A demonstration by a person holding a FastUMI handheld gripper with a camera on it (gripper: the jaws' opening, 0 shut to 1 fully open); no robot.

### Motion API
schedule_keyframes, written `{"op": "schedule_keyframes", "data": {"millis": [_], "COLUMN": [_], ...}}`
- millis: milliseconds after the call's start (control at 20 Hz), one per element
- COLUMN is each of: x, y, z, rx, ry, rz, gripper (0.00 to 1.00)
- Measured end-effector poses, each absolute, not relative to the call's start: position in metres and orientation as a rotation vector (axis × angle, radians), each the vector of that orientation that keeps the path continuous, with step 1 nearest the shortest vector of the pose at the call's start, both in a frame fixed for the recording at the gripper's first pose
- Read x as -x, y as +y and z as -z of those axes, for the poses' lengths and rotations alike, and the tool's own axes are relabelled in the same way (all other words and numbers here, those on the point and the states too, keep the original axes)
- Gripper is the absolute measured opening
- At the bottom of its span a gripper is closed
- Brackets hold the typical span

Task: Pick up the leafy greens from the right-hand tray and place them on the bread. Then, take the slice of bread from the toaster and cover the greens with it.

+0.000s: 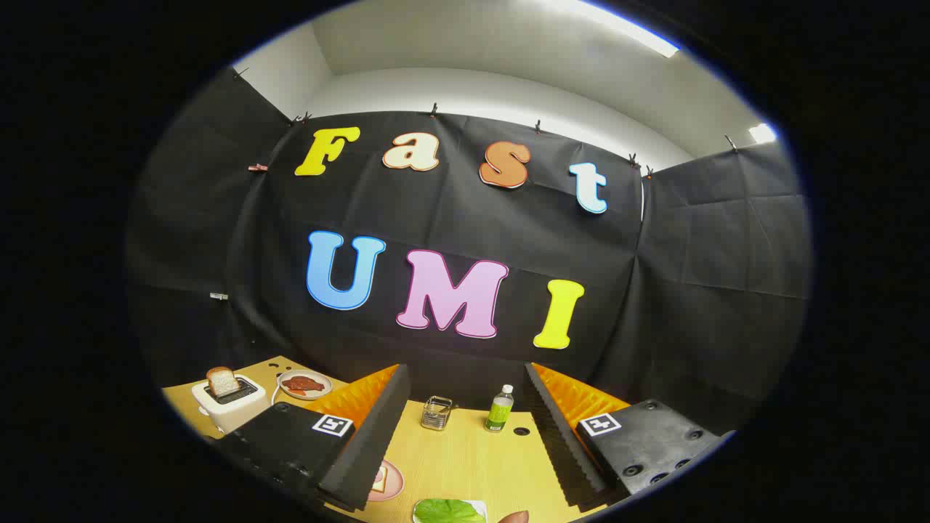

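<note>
Claw [465, 457] held above the bench [465, 457], its two fingers [363, 450] spread wide and holding nothing; bare wood of the bench shows in the gap between them. Leafy greens [447, 511] lie on a white tray [479, 505], between the fingers and nearest the camera of all the things on the bench; a small brown rounded item [514, 517] sits just beside the tray on its right, too little of it visible to tell what it is. Left of the greens, partly hidden behind the left finger, a round pink plate [389, 483] carries a pale piece that may be the bread, though the finger covers most of it. Beyond the greens, near the black cloth wall [465, 218], stand a small clear container with a wire frame [436, 412] and, just right of it, an upright bottle with a green label and white cap [500, 409]; a dark round hole in the bench [520, 431] lies just right of the bottle's foot. Far left of the greens and beyond the left finger, a white toaster [231, 403] holds a slice of bread [222, 380] standing upright in its slot; just right of the toaster, a round plate [305, 385] bears reddish pieces of food.
</note>
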State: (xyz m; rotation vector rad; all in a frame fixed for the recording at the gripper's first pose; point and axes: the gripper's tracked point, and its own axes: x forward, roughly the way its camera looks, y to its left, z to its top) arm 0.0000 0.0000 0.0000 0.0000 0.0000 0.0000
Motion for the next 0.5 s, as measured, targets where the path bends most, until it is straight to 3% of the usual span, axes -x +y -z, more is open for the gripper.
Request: {"op": "schedule_keyframes", "data": {"millis": [500], "x": [0.0019], "y": [0.0007], "z": [-0.001], "rx": [-0.045], "ry": [0.002], "rz": [-0.026], "gripper": [0.97]}}
